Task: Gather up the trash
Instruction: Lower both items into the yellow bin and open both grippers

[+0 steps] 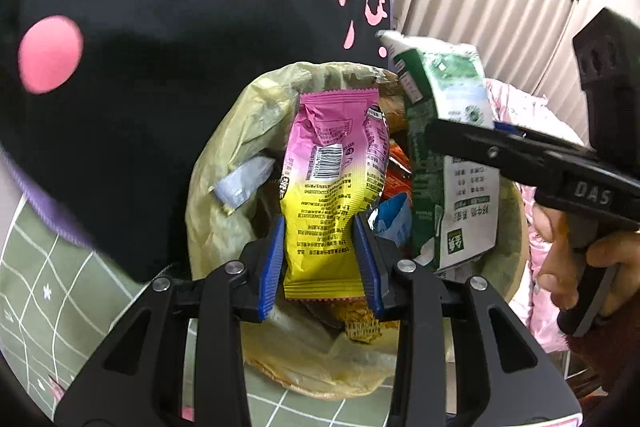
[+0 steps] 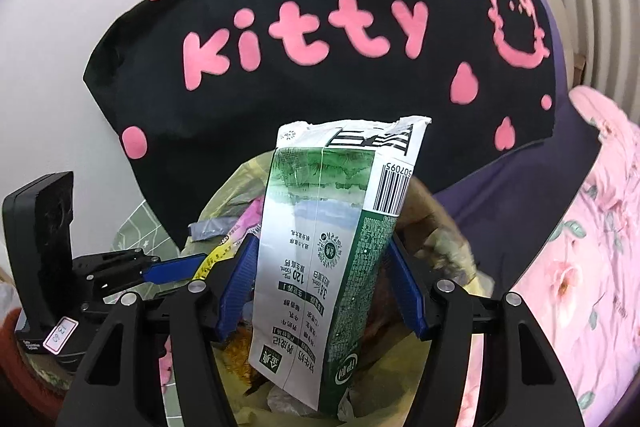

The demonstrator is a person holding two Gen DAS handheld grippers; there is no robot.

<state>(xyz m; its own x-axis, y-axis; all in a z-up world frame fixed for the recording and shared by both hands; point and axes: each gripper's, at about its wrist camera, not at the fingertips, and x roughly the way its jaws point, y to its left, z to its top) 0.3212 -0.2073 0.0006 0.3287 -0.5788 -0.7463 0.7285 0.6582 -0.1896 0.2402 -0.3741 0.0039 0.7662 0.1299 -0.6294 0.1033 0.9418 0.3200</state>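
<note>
Left wrist view: my left gripper (image 1: 318, 259) pinches a pink-and-yellow snack wrapper (image 1: 334, 179) between its blue pads, hanging over the open trash bag (image 1: 224, 171), which is yellowish and already holds other litter. Right gripper (image 1: 460, 135) reaches in from the right, clamped on a green-and-white milk carton (image 1: 448, 155). A hand (image 1: 560, 251) grips its handle. Black "Kitty" cloth (image 1: 120, 47) behind.

Right wrist view: my right gripper (image 2: 320, 279) squeezes the milk carton (image 2: 320, 247), upright above the trash bag (image 2: 400, 367). Left gripper (image 2: 176, 269) sits at left with the wrapper (image 2: 216, 255) edge showing. Pink floral bedding (image 2: 580, 247) at right.
</note>
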